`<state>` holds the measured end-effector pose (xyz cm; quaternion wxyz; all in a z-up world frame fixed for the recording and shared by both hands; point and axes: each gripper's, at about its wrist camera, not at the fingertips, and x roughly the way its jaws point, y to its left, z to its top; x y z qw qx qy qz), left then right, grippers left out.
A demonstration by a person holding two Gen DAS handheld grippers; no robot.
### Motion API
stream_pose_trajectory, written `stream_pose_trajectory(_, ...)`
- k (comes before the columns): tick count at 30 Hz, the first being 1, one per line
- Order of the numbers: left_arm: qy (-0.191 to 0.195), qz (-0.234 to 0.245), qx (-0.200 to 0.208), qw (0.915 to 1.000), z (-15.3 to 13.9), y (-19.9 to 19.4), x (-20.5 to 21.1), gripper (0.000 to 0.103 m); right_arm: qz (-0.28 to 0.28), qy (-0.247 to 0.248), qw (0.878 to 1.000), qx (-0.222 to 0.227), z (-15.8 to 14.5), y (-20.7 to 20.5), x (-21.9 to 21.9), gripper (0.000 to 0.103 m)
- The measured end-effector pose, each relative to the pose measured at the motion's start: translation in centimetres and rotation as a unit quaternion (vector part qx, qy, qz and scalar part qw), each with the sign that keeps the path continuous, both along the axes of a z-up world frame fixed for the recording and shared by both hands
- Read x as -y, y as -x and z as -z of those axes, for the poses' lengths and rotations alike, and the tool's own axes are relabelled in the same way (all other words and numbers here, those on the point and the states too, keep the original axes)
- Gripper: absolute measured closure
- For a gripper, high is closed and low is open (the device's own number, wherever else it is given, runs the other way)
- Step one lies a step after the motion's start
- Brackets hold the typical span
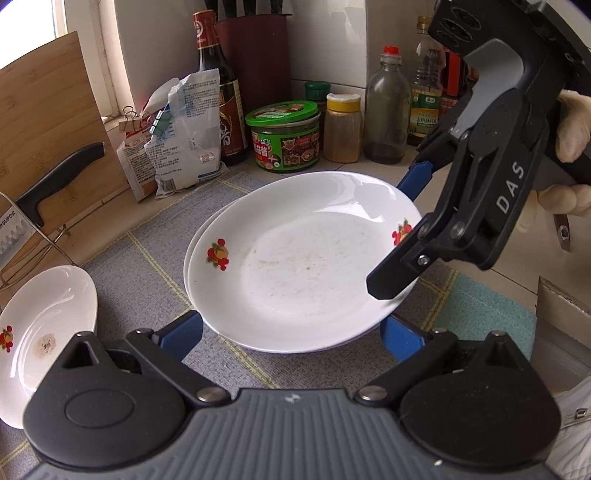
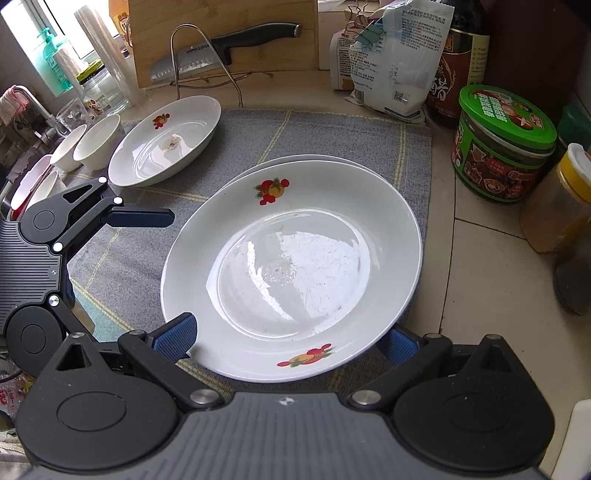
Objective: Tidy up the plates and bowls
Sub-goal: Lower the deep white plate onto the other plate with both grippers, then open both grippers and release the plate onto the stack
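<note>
Daylit window [image 1: 33, 22] above tiled counter [image 2: 491, 266].

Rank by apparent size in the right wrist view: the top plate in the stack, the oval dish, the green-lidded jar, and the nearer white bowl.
1. top plate, though it is nearest the camera.
2. oval dish.
3. green-lidded jar.
4. white bowl, set farther back, so its true size is unsure.

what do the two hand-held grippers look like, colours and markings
Both match: black linkage arms with silver pivot screws, blue textured fingers, and a ribbed grey body. The right hand-held gripper carries white "DAS" lettering and is held by a pale gloved hand. No cables visible.
</note>
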<state>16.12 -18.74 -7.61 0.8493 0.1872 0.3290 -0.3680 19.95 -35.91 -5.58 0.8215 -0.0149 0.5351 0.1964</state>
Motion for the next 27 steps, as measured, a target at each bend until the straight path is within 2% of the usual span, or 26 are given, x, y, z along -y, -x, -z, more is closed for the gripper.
stream_pose_trajectory(12,0.013,-0.006,0.003,0.9999,-0.4,0.1,-0.2,0.002,0.003,0.010,1.000,0.000,-0.1,0.7,0.2,0.000)
stream_pose_trajectory(17,0.022,-0.022,0.011,0.9995,-1.0,0.5,-0.7,0.001,-0.010,0.012,0.999,0.029,-0.7,1.5,-0.1,0.000)
stream_pose_trajectory(20,0.028,-0.045,0.020,0.9984,-1.5,1.0,-1.2,0.001,-0.022,0.028,0.997,0.062,-1.2,1.9,-0.8,0.000)
stream_pose_trajectory(23,0.041,-0.083,0.019,0.9955,-1.9,1.4,-2.1,0.001,-0.036,0.023,0.995,0.087,-1.6,2.1,-1.3,0.000)
stream_pose_trajectory(27,0.045,-0.150,0.019,0.9875,-2.4,2.0,-3.8,0.001,-0.059,0.020,0.991,0.120,-2.0,2.3,-2.3,0.000)
